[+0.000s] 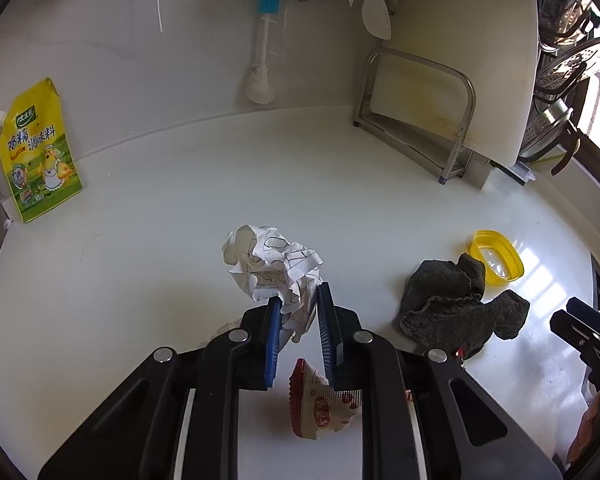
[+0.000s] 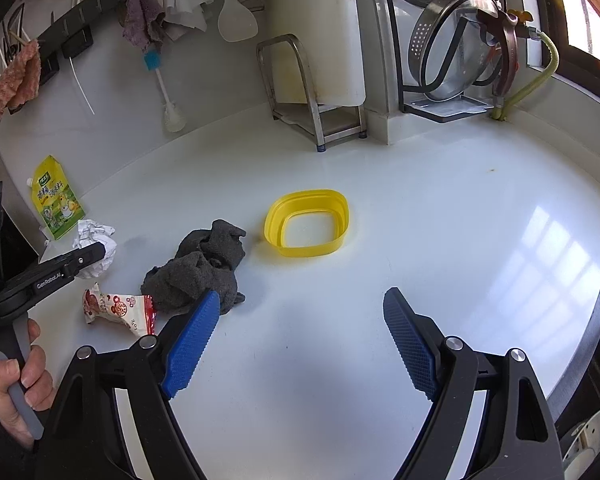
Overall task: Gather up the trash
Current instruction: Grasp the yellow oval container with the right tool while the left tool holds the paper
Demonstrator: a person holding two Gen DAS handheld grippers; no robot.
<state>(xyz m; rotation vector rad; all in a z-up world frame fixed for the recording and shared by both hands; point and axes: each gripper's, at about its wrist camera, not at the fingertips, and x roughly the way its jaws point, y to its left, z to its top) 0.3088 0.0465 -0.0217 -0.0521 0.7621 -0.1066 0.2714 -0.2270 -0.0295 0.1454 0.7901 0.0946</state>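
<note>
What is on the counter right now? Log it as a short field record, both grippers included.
left gripper: jaws shut on crumpled paper
right gripper: jaws open, nothing between them
snack wrapper: lying on the white counter, beside the dark grey cloth
yellow container: open, past the cloth
seasoning pouch: upright against the wall

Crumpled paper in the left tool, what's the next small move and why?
Probably lift it clear of the counter: the left tool is pinched on the crumpled paper, while the snack wrapper lies below and the right tool stands open.
</note>
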